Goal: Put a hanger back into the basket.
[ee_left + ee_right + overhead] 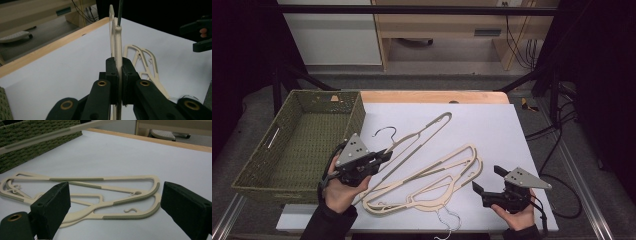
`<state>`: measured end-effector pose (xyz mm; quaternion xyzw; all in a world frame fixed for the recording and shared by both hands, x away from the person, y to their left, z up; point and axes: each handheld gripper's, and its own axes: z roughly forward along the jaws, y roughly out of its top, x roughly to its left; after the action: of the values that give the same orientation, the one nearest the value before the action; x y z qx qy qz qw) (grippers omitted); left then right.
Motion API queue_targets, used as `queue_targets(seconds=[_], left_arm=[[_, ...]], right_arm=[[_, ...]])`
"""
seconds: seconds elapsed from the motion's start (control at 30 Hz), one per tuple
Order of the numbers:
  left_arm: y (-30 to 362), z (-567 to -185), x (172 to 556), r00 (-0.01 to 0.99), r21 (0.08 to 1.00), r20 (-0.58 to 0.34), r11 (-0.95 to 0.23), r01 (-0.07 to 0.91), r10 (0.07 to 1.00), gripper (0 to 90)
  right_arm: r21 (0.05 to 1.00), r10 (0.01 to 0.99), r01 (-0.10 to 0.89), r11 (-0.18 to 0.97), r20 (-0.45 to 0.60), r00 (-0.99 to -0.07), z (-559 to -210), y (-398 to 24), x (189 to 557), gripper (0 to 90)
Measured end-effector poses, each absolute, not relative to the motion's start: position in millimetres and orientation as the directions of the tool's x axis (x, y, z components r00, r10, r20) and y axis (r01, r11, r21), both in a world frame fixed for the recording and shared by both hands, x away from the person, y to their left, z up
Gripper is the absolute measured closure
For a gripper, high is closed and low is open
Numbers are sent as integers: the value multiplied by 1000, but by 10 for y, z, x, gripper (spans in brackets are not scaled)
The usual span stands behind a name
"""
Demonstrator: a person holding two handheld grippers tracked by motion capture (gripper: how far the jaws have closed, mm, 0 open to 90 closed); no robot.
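Note:
My left gripper (384, 156) is shut on a cream hanger (422, 131) close to its metal hook, and the hanger's far end slants up over the white mat. In the left gripper view the pads (111, 67) clamp the hanger's (116, 37) thin edge, which stands upright between them. Two more cream hangers (442, 175) lie overlapped on the mat. My right gripper (486, 178) is open just right of them, nothing between its fingers. In the right gripper view the lying hangers (107, 192) rest on the mat beyond the open gripper (113, 202).
A green woven basket (354, 117) stands at the left, against the white mat (492, 130). A wooden table edge (432, 96) runs along the back. Cables hang off the right side of the table.

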<state>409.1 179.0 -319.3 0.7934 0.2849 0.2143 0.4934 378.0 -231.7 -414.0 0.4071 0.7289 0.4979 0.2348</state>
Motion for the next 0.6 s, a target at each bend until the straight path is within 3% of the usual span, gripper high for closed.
queue_targets(seconds=[0.6], left_arm=[[2457, -2561, 4301, 716, 918, 80, -331, 218, 694, 861]], right_arm=[[917, 828, 361, 171, 65, -557, -4136, -2317, 3778, 89]])
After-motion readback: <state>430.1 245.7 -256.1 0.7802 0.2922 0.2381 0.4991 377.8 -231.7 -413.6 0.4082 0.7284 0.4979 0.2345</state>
